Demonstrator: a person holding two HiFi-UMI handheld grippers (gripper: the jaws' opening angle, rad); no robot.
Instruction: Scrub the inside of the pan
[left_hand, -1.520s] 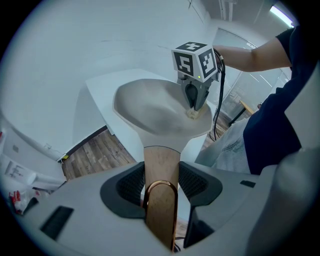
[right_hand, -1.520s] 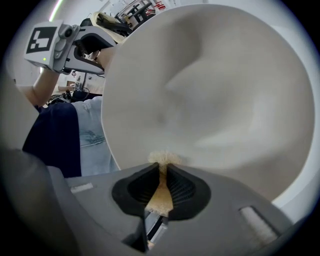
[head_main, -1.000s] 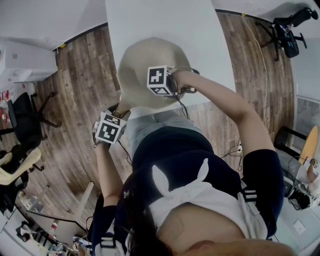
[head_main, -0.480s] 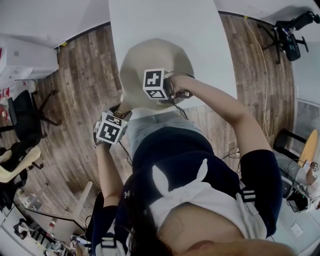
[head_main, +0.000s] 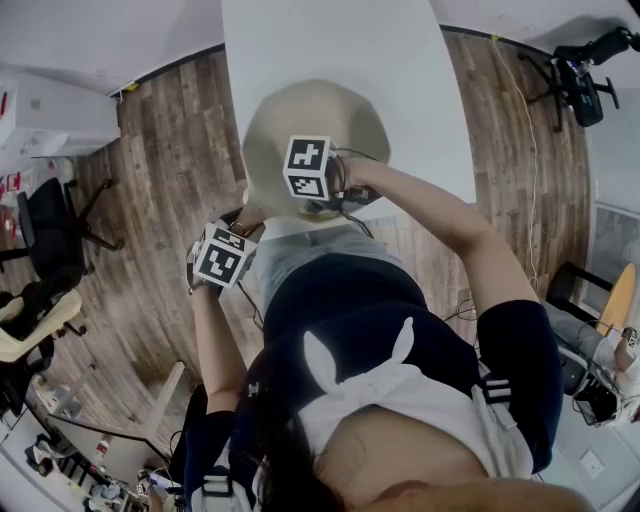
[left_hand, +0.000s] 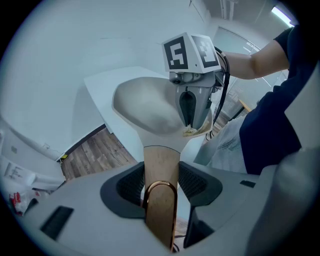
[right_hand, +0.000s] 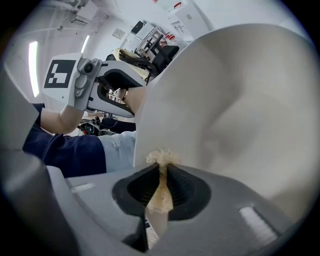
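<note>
A beige pan (head_main: 322, 112) sits on the white table (head_main: 330, 40). Its wooden handle (left_hand: 161, 167), with a copper loop at the end, is clamped between the jaws of my left gripper (left_hand: 161, 176), seen at the pan's near-left side in the head view (head_main: 243, 218). My right gripper (right_hand: 162, 172) is shut on a thin beige scrubbing cloth (right_hand: 161, 159) and presses it against the pan's (right_hand: 235, 100) inner surface near the rim. From the left gripper view the right gripper (left_hand: 193, 126) points down into the pan (left_hand: 145, 107) with the cloth (left_hand: 190, 131) at its tip.
The table stands on a wooden floor (head_main: 165, 160). Office chairs stand at the left (head_main: 50, 245) and top right (head_main: 585, 70). The person's body fills the lower head view.
My right gripper has slid a little to the left across the pan's near side with the cloth. The left gripper and the pan have stayed put.
</note>
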